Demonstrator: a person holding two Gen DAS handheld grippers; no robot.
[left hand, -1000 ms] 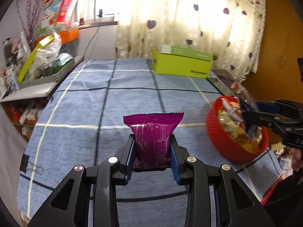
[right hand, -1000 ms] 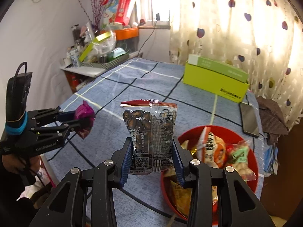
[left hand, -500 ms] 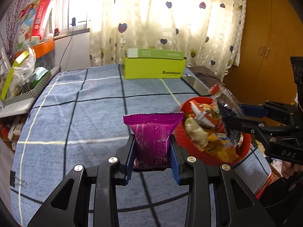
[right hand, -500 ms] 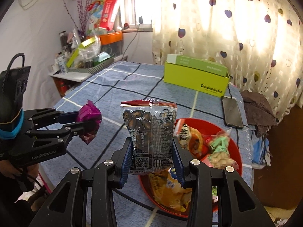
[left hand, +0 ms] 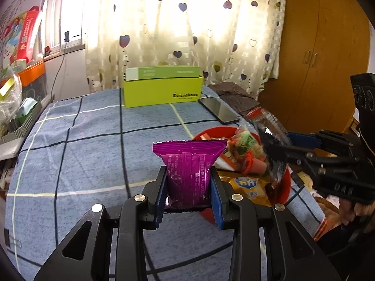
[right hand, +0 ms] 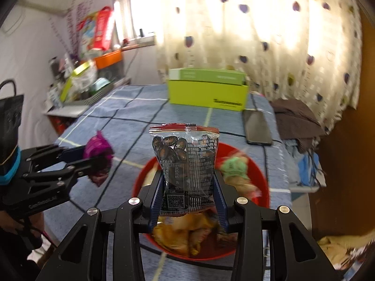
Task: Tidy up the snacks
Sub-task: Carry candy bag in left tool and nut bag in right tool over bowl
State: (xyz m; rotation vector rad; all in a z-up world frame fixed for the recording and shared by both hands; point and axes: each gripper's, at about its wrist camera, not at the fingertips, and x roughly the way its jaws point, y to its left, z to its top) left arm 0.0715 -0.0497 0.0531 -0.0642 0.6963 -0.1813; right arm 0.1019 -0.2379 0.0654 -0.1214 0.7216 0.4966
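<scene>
My left gripper [left hand: 189, 190] is shut on a purple snack packet [left hand: 188, 171], held upright above the blue checked tablecloth [left hand: 89, 154]. My right gripper [right hand: 189, 194] is shut on a clear packet of dark seeds [right hand: 185, 164] with a red top edge, held over the red bowl [right hand: 259, 171]. The red bowl [left hand: 211, 133] holds several mixed snack packets. An open lime-green box [left hand: 161, 90] stands at the table's far side. In the left wrist view the right gripper [left hand: 269, 149] with its packet hangs over the bowl; in the right wrist view the left gripper [right hand: 99, 161] shows at the left.
A black phone [left hand: 218, 110] lies right of the green box, beside a brown cloth [left hand: 234, 93]. A cluttered shelf [right hand: 79, 86] stands off the table's left edge. A wooden wardrobe [left hand: 323, 58] is at the right. Heart-print curtains [left hand: 187, 23] hang behind the table.
Both grippers have swung across the table with their packets still held. The green box and red bowl have shifted toward the middle of both views.
</scene>
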